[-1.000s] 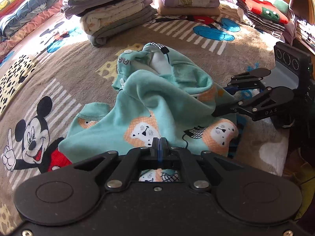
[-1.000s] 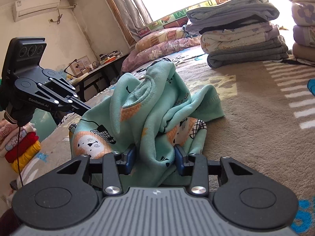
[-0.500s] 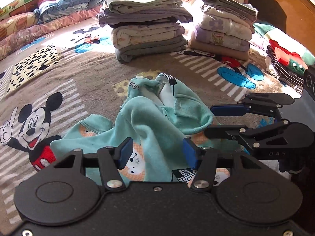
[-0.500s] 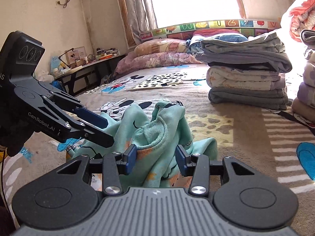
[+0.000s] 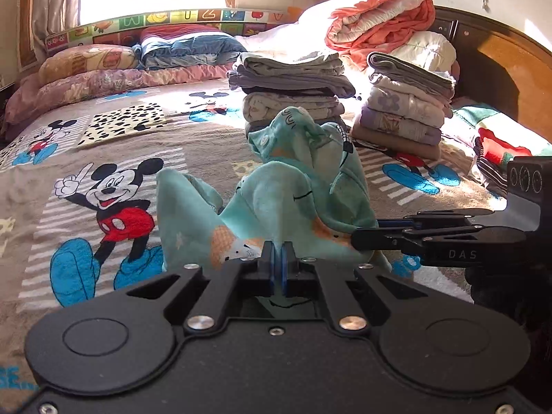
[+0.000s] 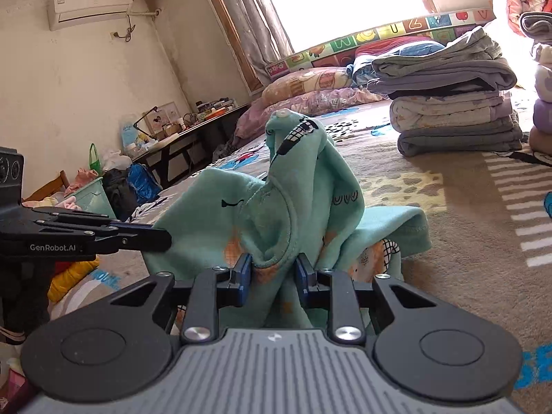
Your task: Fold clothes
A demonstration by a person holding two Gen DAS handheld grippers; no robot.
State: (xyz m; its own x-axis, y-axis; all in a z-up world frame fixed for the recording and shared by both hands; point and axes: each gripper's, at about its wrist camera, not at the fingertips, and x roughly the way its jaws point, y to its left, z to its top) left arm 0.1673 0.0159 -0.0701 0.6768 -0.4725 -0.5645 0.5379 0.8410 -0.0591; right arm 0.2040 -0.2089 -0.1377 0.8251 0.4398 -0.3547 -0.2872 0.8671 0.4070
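Observation:
A teal child's garment [image 5: 293,189] with orange lion prints stands bunched and lifted off the Mickey Mouse bedspread [image 5: 114,200]. My left gripper [image 5: 277,265] is shut on its near hem. In the right wrist view that gripper [image 6: 165,239] comes in from the left, its tips at the cloth's edge. My right gripper [image 6: 273,276] is shut on a thick fold of the same garment [image 6: 303,189], with cloth filling the gap between its blue pads. The left wrist view shows the right gripper [image 5: 358,238] side-on at the garment's right edge. The collar end points upward.
Two stacks of folded clothes [image 5: 293,93] [image 5: 403,110] sit behind the garment on the bed. A red and green folded pile [image 5: 500,145] lies at the right by the wooden headboard [image 5: 500,62]. Pillows [image 5: 103,65] line the far side. A cluttered desk [image 6: 179,138] stands off the bed.
The left gripper opened half a second ago and has now shut on the garment's hem again. Both grippers have risen, and the garment hangs higher and taller than before.

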